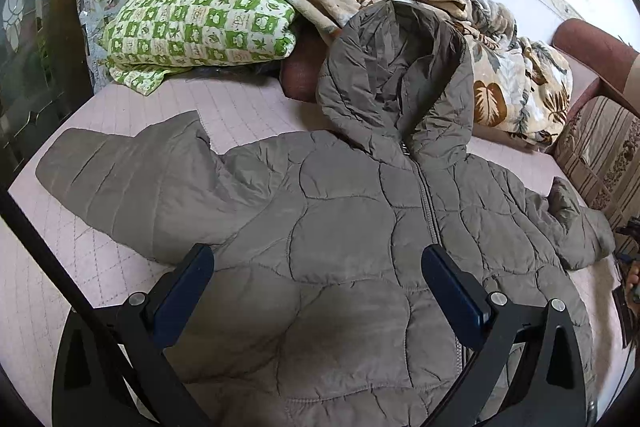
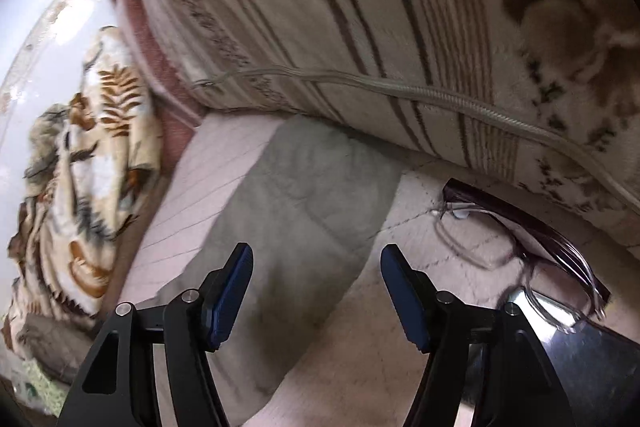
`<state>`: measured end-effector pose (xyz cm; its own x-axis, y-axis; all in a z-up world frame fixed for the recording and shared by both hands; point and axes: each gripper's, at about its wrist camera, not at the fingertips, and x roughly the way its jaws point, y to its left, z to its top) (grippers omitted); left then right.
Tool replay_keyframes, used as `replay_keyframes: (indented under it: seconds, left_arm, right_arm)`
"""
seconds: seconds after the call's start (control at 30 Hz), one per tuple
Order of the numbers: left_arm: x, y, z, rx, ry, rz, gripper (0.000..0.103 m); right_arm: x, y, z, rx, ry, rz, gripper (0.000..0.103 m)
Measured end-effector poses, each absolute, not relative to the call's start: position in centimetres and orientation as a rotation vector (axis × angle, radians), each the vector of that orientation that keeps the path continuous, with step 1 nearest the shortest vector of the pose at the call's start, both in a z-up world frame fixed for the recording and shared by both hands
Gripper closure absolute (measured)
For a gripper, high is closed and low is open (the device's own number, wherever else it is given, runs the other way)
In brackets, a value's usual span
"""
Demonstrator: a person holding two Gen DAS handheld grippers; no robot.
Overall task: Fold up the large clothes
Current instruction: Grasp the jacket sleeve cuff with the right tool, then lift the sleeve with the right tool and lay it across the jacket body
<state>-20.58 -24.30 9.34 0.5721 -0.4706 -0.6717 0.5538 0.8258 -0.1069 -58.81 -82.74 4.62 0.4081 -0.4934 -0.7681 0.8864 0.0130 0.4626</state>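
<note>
A grey quilted hooded jacket (image 1: 340, 227) lies front up and zipped on the pink bed cover (image 1: 52, 267). Its hood (image 1: 392, 75) points away and its left sleeve (image 1: 120, 171) is spread out to the left. My left gripper (image 1: 318, 259) is open and empty above the jacket's chest. In the right wrist view, the jacket's right sleeve (image 2: 296, 211) lies on the cover, its cuff near the striped cushion. My right gripper (image 2: 316, 267) is open and empty just above the sleeve.
A green checked pillow (image 1: 196, 23) and a leaf-print blanket (image 1: 500, 67) are piled at the back. A striped cushion (image 2: 360, 27) with a cable (image 2: 440, 99) runs along the right side. Glasses (image 2: 532, 247) and a dark shiny object (image 2: 592, 359) lie right of the sleeve.
</note>
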Motion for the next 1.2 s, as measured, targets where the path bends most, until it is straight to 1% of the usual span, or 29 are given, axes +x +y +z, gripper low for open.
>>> replay_keyframes:
  seconds: [0.1,0.17,0.27,0.33,0.37,0.4,0.53,0.67,0.8,0.97,1.03,1.2]
  left_arm:
    - [-20.6,-24.7,9.2,0.13,0.753,-0.607,0.0]
    - [-20.7,-24.8,9.0,0.137,0.75,-0.603,0.0]
    - [-20.7,-25.0,8.8,0.146,0.753,-0.602,0.0]
    - [-20.7,-25.2,8.7,0.15,0.754,-0.599,0.0]
    - [-20.7,-25.3,8.6,0.153,0.756,-0.598,0.0]
    - [-20.7,-25.3,8.6,0.155,0.755,-0.597,0.0]
    - [-20.8,-25.2,8.7,0.156,0.745,-0.591,0.0]
    - [-20.9,-24.7,9.2,0.147,0.729,-0.582,0.0]
    - [-20.9,-24.1,9.8,0.132,0.719,-0.577,0.0]
    - [-21.0,-23.5,10.4,0.132,0.709,-0.566,0.0]
    - [-21.0,-23.0,10.6,0.123,0.706,-0.568,0.0]
    - [-20.8,-21.3,11.2,0.107,0.693,-0.552,0.0]
  right_arm:
    - [-59.0,-83.8,3.5,1.095,0.449,-1.185,0.035]
    - [-59.0,-84.8,2.4,1.109,0.464,-1.2,0.04]
    - [-58.9,-85.7,1.7,1.079,0.465,-1.209,0.061]
    - [-58.8,-85.8,1.7,1.052,0.482,-1.201,0.08]
    - [-59.1,-85.7,2.1,1.042,0.472,-1.197,0.085]
    - [-59.1,-85.3,2.5,1.033,0.459,-1.199,0.087]
    - [-59.5,-83.1,6.1,0.963,0.393,-1.198,0.088]
    - [-59.6,-80.9,11.8,0.873,0.323,-1.179,0.088]
    - [-58.6,-78.2,19.6,0.763,0.254,-1.125,0.089]
    - [-55.3,-72.6,28.8,0.621,0.207,-1.002,0.092]
    - [-53.7,-70.2,31.3,0.578,0.196,-0.953,0.097]
    - [-48.6,-62.3,37.3,0.454,0.187,-0.78,0.098]
